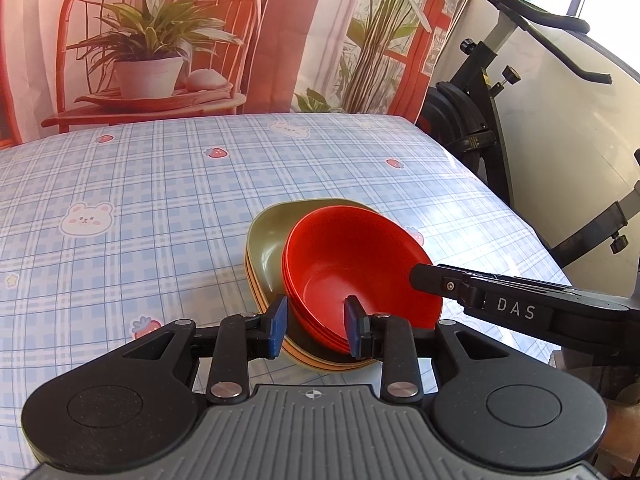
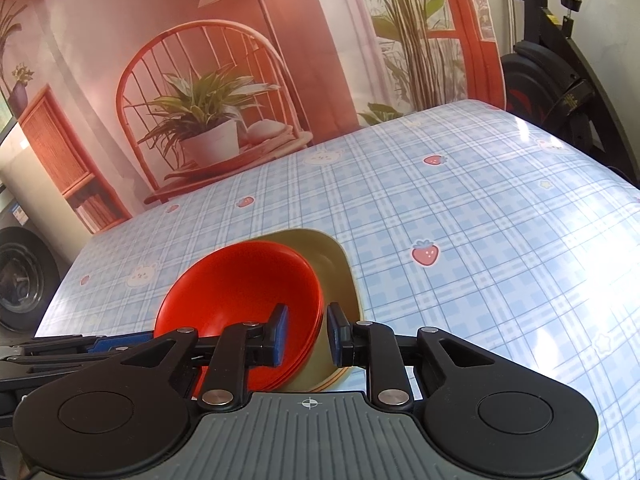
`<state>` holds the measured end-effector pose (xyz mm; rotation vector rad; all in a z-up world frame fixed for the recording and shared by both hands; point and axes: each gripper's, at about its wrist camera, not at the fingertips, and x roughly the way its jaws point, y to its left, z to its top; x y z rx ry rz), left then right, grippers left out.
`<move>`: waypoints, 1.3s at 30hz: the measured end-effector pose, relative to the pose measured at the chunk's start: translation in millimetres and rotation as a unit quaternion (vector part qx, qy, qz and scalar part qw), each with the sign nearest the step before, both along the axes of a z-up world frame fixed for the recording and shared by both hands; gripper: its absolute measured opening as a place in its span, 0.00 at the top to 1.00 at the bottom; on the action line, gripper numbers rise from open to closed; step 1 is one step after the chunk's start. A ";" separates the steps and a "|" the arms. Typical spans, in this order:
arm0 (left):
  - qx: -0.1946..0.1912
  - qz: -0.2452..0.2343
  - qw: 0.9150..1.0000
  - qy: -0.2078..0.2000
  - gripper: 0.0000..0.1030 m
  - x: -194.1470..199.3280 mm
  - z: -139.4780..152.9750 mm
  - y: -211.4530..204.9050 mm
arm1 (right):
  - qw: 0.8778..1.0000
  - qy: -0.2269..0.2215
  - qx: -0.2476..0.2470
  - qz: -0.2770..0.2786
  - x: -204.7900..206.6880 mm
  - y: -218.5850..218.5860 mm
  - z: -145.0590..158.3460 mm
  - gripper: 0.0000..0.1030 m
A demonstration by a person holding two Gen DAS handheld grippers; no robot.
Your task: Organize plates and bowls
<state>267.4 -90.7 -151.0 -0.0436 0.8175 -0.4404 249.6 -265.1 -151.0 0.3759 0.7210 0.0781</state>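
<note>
Several nested red bowls (image 1: 352, 264) (image 2: 240, 288) sit tilted in an olive squarish plate (image 1: 268, 240) (image 2: 336, 264). That plate tops a stack of darker and orange-yellow plates (image 1: 256, 284) on the blue plaid tablecloth (image 1: 160, 200). My left gripper (image 1: 316, 320) straddles the bowls' near rim, one blue pad outside and one inside, with the jaws slightly apart. My right gripper (image 2: 306, 332) straddles the opposite rim; a gap shows between the rim and its outer pad. In the left wrist view the right gripper's finger (image 1: 432, 280) reaches the bowls from the right.
An exercise bike (image 1: 500, 92) stands past the table's right edge. A printed backdrop with a chair and potted plant (image 1: 152, 60) hangs behind the far edge. A grey appliance with a round door (image 2: 16, 272) is off the table's left side.
</note>
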 end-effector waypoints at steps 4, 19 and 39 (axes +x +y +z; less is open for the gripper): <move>0.005 0.014 1.000 -0.028 0.61 -10.0 10.9 3.9 | 1.000 -0.008 -0.012 0.003 -4.8 1.1 6.1 0.79; -0.002 0.063 0.990 -0.123 0.15 -51.4 69.4 28.1 | 0.994 -0.087 -0.057 -0.019 -34.7 -2.5 63.1 0.35; 0.052 0.143 0.956 -0.251 0.11 -163.7 183.4 56.4 | 0.970 -0.221 -0.103 -0.005 -139.1 22.0 202.3 0.00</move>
